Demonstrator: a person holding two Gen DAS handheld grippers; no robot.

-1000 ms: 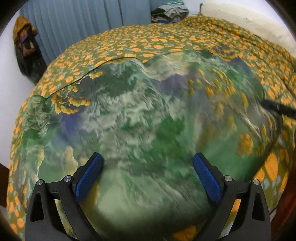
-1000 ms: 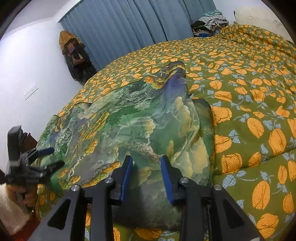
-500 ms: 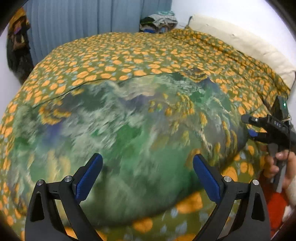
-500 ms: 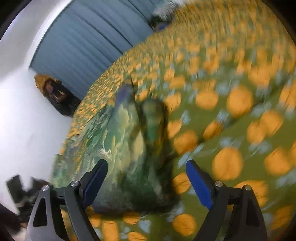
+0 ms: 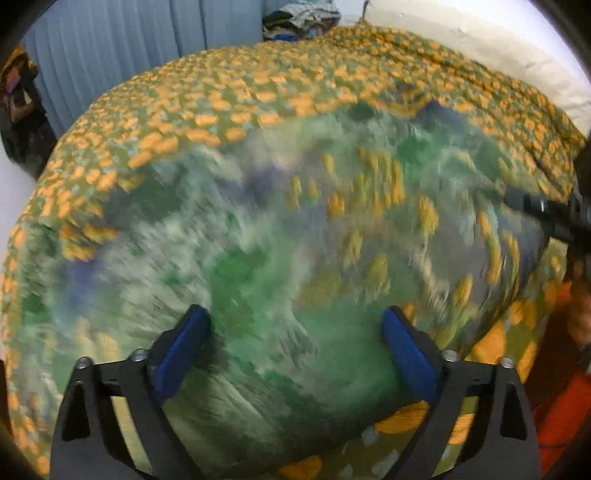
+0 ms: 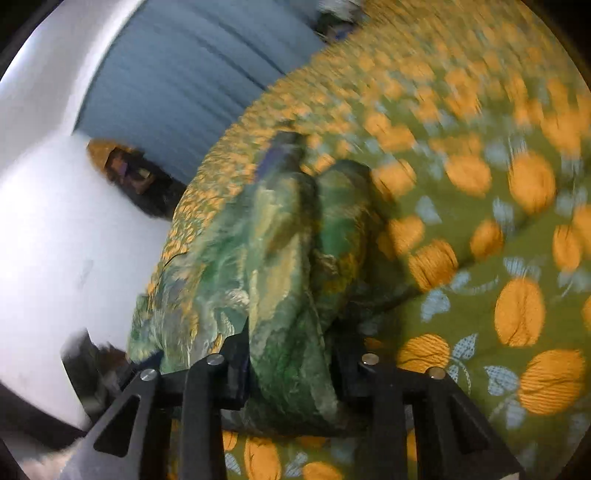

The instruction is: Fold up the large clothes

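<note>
A large green garment [image 5: 295,221] with yellow and blue print lies spread on the bed, blurred in the left wrist view. My left gripper [image 5: 295,350] hovers over its near edge, open, with nothing between the blue pads. My right gripper [image 6: 291,354] has a thick bunched fold of the garment [image 6: 280,258] filling the gap between its fingers, and the jaws are closing on it. The right gripper [image 5: 546,210] also shows at the garment's right edge in the left wrist view. A dark blurred shape, the left gripper [image 6: 85,354], sits low left in the right wrist view.
The bed is covered by an olive bedspread [image 6: 480,258] with orange fruit print. Blue curtains [image 5: 129,55] hang behind it. A pile of clothes [image 5: 303,18] and a pale pillow [image 5: 498,48] lie at the far end. A dark bag [image 6: 125,170] hangs on the white wall.
My right gripper sprang wide open, then closed again on a thicker bunch of the garment while rolling. The left gripper stayed open and lifted a little over the cloth.
</note>
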